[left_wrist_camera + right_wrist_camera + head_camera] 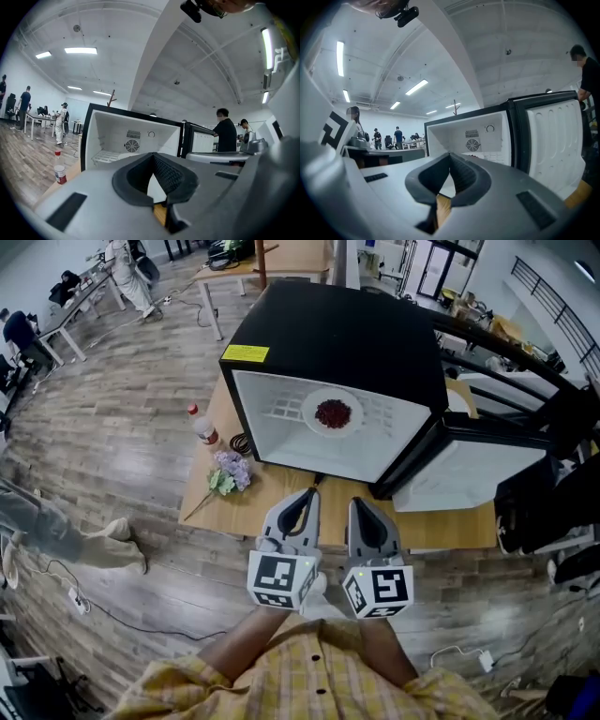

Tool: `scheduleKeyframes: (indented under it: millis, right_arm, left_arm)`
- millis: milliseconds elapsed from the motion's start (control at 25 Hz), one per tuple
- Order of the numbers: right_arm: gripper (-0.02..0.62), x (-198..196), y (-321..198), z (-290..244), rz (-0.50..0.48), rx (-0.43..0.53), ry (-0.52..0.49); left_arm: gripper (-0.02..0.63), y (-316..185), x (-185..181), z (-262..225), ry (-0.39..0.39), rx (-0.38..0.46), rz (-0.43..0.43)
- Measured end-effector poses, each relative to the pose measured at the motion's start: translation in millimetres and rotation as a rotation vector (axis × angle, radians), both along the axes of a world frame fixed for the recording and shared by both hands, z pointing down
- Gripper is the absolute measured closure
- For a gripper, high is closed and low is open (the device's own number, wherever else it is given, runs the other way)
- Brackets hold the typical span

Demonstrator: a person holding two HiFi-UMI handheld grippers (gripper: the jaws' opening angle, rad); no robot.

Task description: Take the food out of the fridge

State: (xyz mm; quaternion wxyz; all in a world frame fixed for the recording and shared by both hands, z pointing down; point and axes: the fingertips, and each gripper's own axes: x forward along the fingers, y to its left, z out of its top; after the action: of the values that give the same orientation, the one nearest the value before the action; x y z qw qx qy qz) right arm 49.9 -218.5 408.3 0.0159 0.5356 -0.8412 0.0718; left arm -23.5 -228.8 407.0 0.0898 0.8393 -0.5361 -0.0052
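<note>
Wood-plank floor (112,437) of a big open workshop surrounds a wooden table (234,512), which carries everything that matters. At its left end stand a red-capped bottle (203,427) and a small bunch of flowers (228,472), well clear of the work and likely just clutter. Next comes the black fridge (347,334), set on the tabletop with its cavity facing the person. The food (333,412), a dark red heap, sits on a white plate (333,414) on the wire shelf (281,409) inside, still to be fetched. Both tools hang side by side at the near table edge, short of the opening. The left gripper (307,493) has its jaws pressed together on nothing, and so does the right gripper (360,504); they must spread before either can take the plate's rim. Farthest right, the door (469,470) is swung fully aside, leaving a straight reach in.
</note>
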Motion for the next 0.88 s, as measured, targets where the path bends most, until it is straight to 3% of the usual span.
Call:
scheduleKeyframes:
  millis: [680,880]
  right_arm:
    - [0.588,18.3,-44.6,5.5,-0.044,-0.019,-0.023]
    - [0.588,17.3,-54.6,8.5,-0.03,-0.035,-0.025]
  left_arm:
    - [0.598,-50.7,14.5,6.8,-0.001,-0.047,-0.053]
    - [0.598,-72.4,7.3,13.1,0.089,-0.096,-0.048]
